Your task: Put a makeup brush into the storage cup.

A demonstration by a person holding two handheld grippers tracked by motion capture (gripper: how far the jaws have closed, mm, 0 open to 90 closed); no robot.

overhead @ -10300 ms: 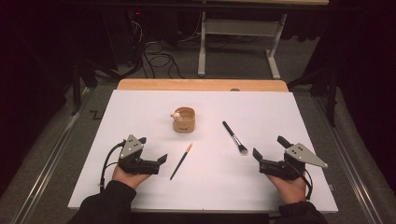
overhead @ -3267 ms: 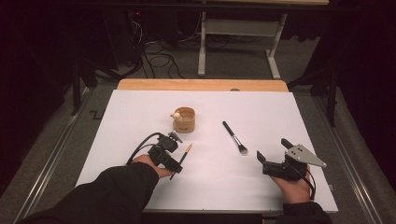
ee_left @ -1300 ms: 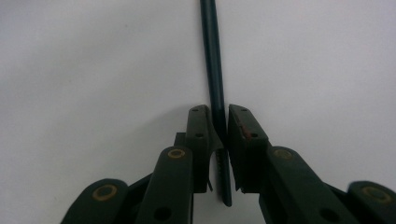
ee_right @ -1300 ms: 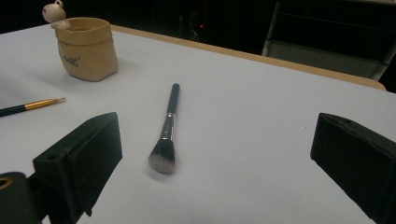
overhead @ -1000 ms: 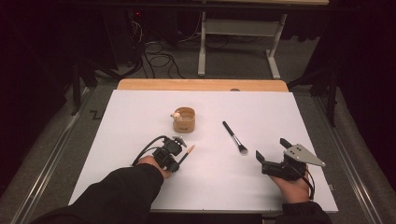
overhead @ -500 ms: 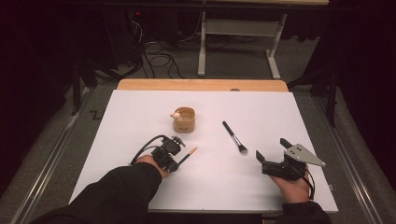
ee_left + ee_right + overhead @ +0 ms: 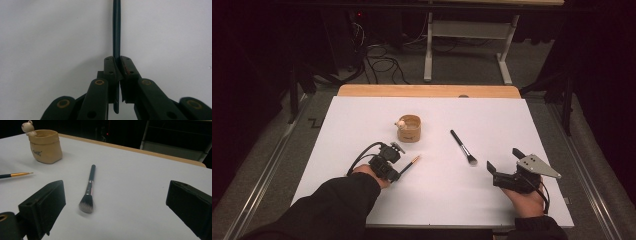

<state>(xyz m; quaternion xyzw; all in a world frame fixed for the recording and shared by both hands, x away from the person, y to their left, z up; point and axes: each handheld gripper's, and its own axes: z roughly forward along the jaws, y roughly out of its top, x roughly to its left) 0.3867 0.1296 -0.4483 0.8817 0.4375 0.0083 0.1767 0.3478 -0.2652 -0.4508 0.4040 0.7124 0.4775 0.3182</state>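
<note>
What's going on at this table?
A person holds a gripper in each hand. The left gripper is shut on a thin brush, its tip pointing toward a small cup. The right gripper rests open near a makeup brush lying on the white table.

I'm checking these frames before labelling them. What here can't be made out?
- Thin brush: tip cut off by the top edge of the left gripper view; in the high view the left hand-held gripper covers its rear.
- Cup: inside hidden by its wall; lettering too small.
- Right hand-held gripper: jaws cut by frame edges.
</note>
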